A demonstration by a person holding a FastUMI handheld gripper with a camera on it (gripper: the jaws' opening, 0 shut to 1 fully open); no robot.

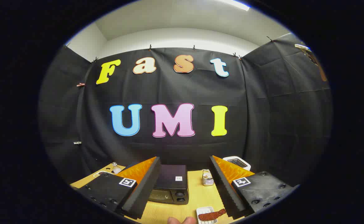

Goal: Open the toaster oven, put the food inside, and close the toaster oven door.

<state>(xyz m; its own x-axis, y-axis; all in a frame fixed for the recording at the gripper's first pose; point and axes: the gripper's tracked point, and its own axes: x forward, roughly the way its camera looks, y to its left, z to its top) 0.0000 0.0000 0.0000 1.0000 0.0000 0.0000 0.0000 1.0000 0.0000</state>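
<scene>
Toaster oven [171,184], a dark box with its door shut and two knobs on the front at its right, sits on the wooden table [197,194] just ahead of the gripper [183,186], showing between the two fingers and partly hidden behind the left finger [143,189]. Beyond the right finger [225,186], further back on the table near the black cloth wall, stands a white appliance with a wire rack or slots on top [237,161]; what it is I cannot tell. Between the fingers, to the right of the oven and level with its far end, is a small holder with packets in it [207,178]. Nearer than the oven, just inside the right finger, lies a small white dish [205,211] carrying a reddish-brown strip of food [211,215], whose far end reaches up against that finger's inner edge. Beyond the left finger, at the back of the table, stands a small clear shaker [115,168]. A person's fingertips [182,220] show close in, between the fingers and in front of the dish. The gripper's fingers are spread wide apart and hold nothing; nothing lies directly between them and the oven door.
</scene>
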